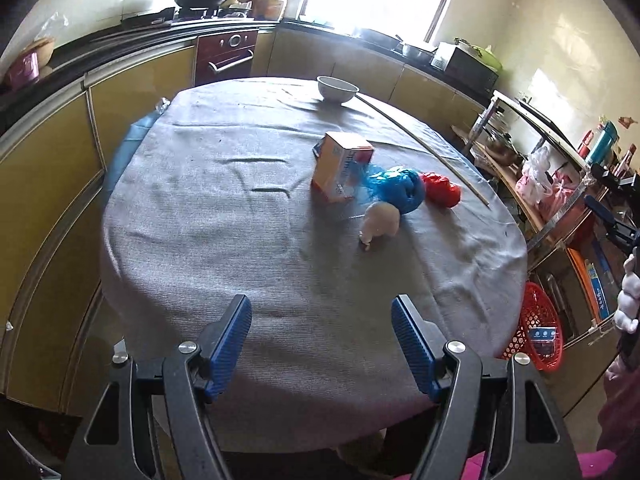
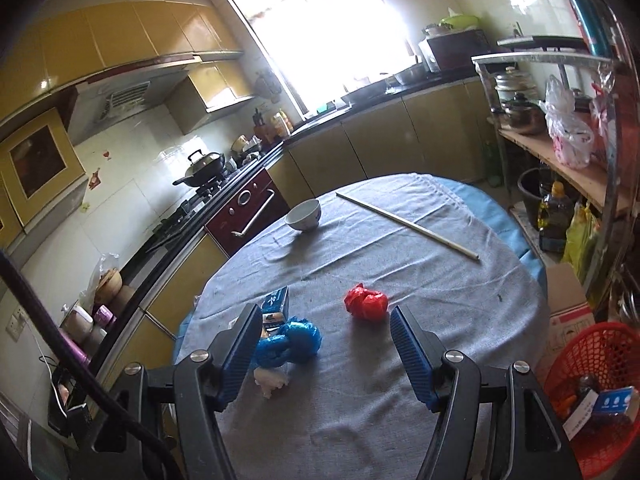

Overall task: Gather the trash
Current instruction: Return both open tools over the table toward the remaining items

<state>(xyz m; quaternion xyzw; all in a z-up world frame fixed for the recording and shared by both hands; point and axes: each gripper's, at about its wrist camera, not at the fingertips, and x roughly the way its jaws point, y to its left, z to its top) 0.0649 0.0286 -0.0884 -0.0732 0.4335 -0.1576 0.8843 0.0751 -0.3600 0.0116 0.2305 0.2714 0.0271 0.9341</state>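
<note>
Both hand-held grippers, left (image 1: 321, 340) and right (image 2: 323, 350), gape wide, empty, above the desk's (image 2: 440, 288) near edge; next, close on the red wad (image 2: 366, 303).

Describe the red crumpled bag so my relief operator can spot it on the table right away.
On the round table with the grey cloth, find the trash cluster near its middle. The crumpled red plastic bag lies apart at the cluster's end, beside the crumpled blue plastic bag, and is the only red piece on the cloth.

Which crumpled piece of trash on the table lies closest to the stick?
The red crumpled bag. It sits alone toward the stick, while the blue bag and white wad cluster by the carton.
</note>
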